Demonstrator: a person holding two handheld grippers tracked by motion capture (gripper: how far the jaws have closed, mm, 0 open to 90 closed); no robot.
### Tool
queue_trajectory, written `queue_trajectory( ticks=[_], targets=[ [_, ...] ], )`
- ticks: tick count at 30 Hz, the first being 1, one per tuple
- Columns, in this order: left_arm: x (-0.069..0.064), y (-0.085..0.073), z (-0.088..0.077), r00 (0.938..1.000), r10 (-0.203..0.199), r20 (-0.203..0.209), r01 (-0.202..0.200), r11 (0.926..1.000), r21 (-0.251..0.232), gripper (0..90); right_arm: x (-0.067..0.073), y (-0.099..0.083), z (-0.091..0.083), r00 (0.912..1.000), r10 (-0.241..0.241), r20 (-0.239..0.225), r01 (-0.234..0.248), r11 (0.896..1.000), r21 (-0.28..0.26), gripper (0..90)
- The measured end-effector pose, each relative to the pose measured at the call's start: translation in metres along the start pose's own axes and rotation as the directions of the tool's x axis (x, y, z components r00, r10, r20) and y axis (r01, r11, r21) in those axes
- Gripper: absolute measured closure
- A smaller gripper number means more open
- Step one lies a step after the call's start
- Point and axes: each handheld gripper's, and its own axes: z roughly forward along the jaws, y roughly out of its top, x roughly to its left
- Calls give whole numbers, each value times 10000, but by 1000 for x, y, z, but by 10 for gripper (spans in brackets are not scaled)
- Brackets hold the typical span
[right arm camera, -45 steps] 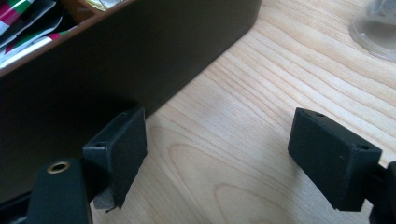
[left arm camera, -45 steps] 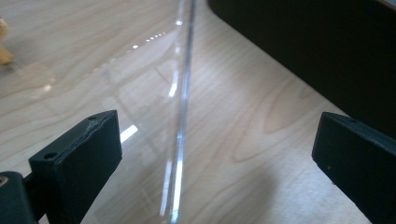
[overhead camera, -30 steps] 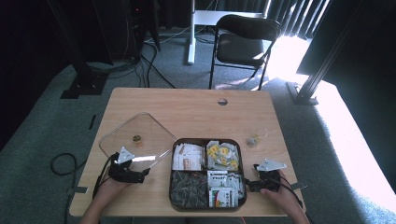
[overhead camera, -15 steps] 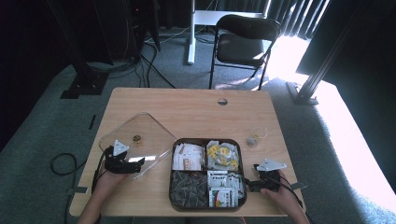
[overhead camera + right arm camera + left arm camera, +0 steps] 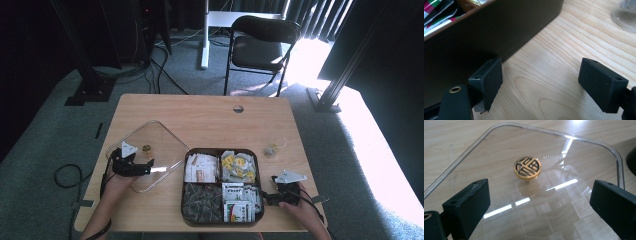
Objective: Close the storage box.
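Down at the left claw (image 5: 539, 202), the jaws stand wide apart over the clear lid (image 5: 579, 170), which lies flat on the table (image 5: 210, 112) left of the tray (image 5: 183, 200); its gold knob (image 5: 527, 167) sits just ahead of them, untouched. Across the table, the right claw (image 5: 541, 82) is likewise apart, empty, just beside the tray's dark wall (image 5: 499, 32). Pale wood grain runs under both. Beyond stand a black folding chair (image 5: 262, 47), grey carpet and dark curtains. A small clear object (image 5: 625, 15) is cut off at the frame edge.
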Motion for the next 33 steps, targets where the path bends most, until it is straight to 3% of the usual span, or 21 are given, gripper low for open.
queue_trajectory(
  ticks=[11,12,15,19,22,33],
  targets=[
    [4,4,16,9997,-243,100,244,9997,-37,71,0,0,0,10000,4,2,-4,10000,3,186],
    [4,4,18,9996,-210,164,210,9998,18,125,0,0,0,10000,7,1,-7,10000,4,186],
    [3,5,24,9998,-195,76,193,9995,249,155,0,0,0,10000,4,2,-4,10000,4,186],
    [6,7,27,9984,-554,58,553,9984,95,205,0,0,0,10000,-1,1,1,10000,1,186],
    [8,8,30,9982,-597,-43,598,9982,52,309,0,0,0,10000,4,4,-4,10000,0,186],
    [8,7,37,9991,-425,5,425,9990,155,482,0,0,0,10000,8,1,-8,10000,4,186]
  ],
)
